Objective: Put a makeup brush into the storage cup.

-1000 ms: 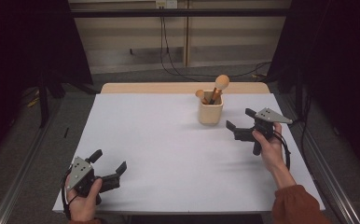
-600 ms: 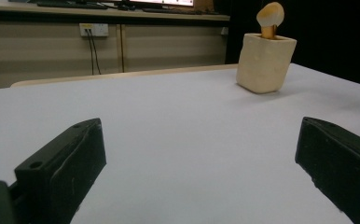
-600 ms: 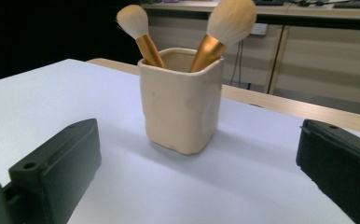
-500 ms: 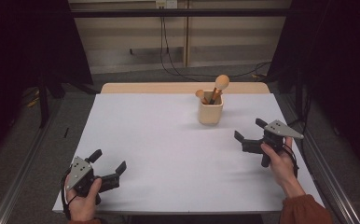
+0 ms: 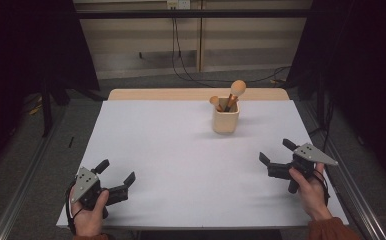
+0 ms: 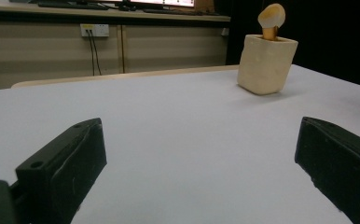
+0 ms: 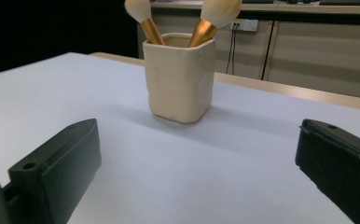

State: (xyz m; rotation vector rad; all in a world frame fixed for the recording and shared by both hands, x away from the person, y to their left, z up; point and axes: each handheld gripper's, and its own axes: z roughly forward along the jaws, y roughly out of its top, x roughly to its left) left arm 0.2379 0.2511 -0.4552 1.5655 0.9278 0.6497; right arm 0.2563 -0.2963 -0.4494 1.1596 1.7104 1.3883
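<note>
- The right tongs (image 5: pixel 276 156), jaws wide and empty, are drawing back from the cream square ceramic cup (image 5: pixel 226 121) holding two gold-handled makeup brushes (image 5: pixel 233 94), suggesting placement is finished.
- The left tongs (image 5: pixel 116 172) are resting wide on the white worktop (image 5: pixel 181 150).

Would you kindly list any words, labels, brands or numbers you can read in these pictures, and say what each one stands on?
None can be read.
Cream ceramic cup: plain, no print.
Gold-handled makeup brushes: no marking legible.
Black gripper jaws, left gripper and right gripper: plain.
White wall socket: too small to show any lettering.
</note>
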